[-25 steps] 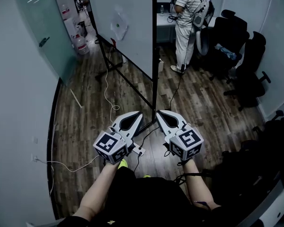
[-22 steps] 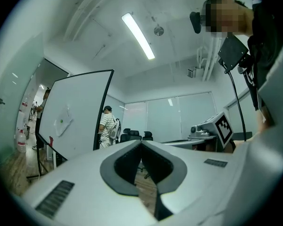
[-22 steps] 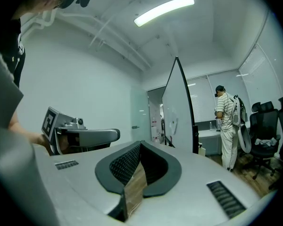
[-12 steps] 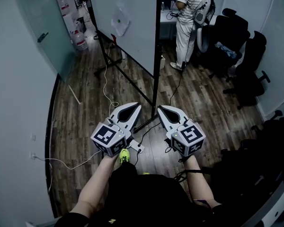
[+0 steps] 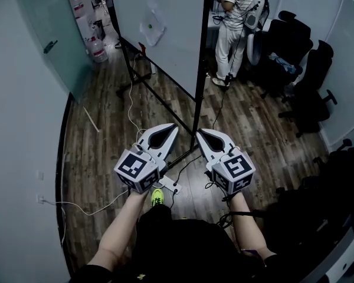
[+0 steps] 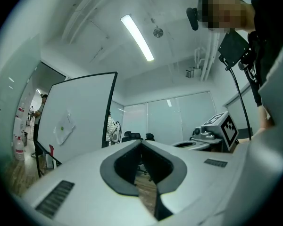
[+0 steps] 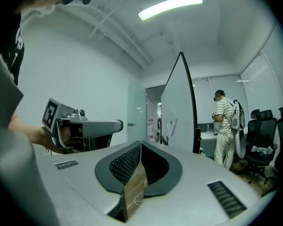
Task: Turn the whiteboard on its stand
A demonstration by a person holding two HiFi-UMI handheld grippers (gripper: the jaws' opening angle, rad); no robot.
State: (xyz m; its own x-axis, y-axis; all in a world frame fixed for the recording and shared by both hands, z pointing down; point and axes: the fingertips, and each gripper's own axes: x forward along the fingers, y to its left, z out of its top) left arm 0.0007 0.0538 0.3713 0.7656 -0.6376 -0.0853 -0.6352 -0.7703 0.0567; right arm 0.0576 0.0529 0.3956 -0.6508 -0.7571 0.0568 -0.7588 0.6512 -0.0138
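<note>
The whiteboard [image 5: 165, 28] is a tall white panel in a black frame on a black floor stand [image 5: 159, 102], with a small paper stuck to its face. It stands ahead of me, its near upright edge [image 5: 200, 69] just beyond both grippers. My left gripper [image 5: 172, 127] and right gripper [image 5: 200, 132] are held side by side, level, both shut and empty, apart from the board. In the left gripper view the whiteboard [image 6: 75, 114] shows left of the shut left gripper [image 6: 141, 142]. In the right gripper view the whiteboard [image 7: 177, 112] stands edge-on beyond the right gripper [image 7: 140, 144].
A person in a striped shirt [image 5: 233, 16] stands at a desk behind the board. Black office chairs [image 5: 298, 58] fill the right side. A glass door [image 5: 50, 34] is at left. A power strip [image 5: 168, 185] and white cables [image 5: 133, 108] lie on the wooden floor.
Both grippers and the view have advanced towards the whiteboard, which now looks larger, its near edge further right in the picture. The jaws stay shut.
</note>
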